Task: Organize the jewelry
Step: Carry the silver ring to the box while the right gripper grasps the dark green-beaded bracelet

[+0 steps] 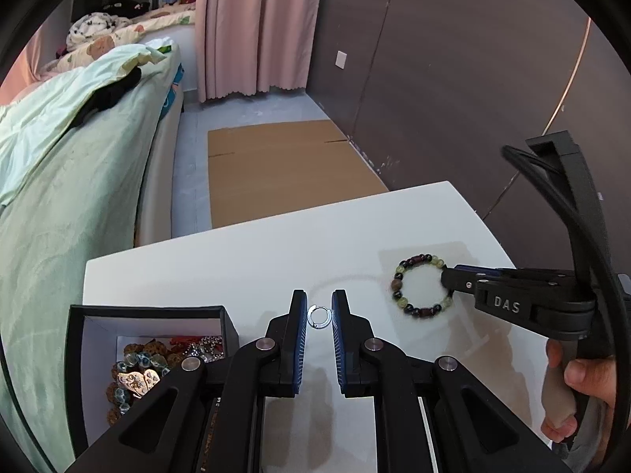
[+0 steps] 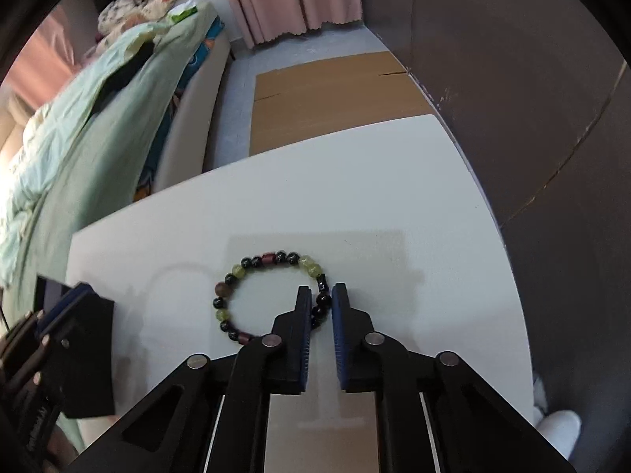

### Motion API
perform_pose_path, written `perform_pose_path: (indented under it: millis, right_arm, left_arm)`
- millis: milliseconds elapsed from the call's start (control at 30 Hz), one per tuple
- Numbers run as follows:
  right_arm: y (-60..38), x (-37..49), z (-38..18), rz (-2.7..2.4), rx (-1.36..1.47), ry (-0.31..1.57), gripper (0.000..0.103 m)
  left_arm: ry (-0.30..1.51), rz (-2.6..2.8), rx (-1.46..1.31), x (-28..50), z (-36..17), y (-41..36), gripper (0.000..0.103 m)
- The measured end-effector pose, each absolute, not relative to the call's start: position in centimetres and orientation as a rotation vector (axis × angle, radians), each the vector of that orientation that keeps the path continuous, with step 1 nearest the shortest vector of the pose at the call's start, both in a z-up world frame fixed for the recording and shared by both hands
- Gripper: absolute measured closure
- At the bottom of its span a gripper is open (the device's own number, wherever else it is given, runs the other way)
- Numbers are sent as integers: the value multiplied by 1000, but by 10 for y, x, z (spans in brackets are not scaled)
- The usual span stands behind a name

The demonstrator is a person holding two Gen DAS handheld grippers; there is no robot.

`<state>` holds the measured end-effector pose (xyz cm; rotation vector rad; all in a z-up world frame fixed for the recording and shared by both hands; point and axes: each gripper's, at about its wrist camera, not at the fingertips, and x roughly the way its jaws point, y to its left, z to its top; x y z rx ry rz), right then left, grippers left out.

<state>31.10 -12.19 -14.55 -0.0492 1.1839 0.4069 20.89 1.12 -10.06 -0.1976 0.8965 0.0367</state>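
Pickup step: right gripper (image 2: 318, 301) pinches the green-and-black beaded bracelet (image 2: 236, 270); left gripper (image 1: 318, 315) narrowly clasps 1 small silver hoop ring (image 1: 318, 316); next, I judge, carry both left of the bracelet into the black-rimmed jewelry box (image 1: 150, 309).

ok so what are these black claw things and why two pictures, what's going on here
They are hand-held two-finger grippers, one in each of a person's hands; there is no robot. Each picture comes from a camera riding on one gripper, looking along its fingers. On the white table lie a beaded bracelet and an open box of jewelry. The left gripper seems to pinch a small silver hoop. The right gripper, whose hand shows in the left camera's view, is closed on one bead of the bracelet.
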Motion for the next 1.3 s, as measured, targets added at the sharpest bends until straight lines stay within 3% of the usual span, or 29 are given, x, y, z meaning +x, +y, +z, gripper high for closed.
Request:
perform_pose_path:
  millis: [533,933,1300]
  right_arm:
    - [-152,281,-98,671,220,1115,94]
    - [-153,239,-65,782,319,1002,94]
    - [-130,212,-47,843,320,933,94]
  left_arm:
    - [836,64,-248,187,-85,24,90]
    - [747,86,-303,139,-45,50,90]
    - [762,137,-343,112,-44,79,90]
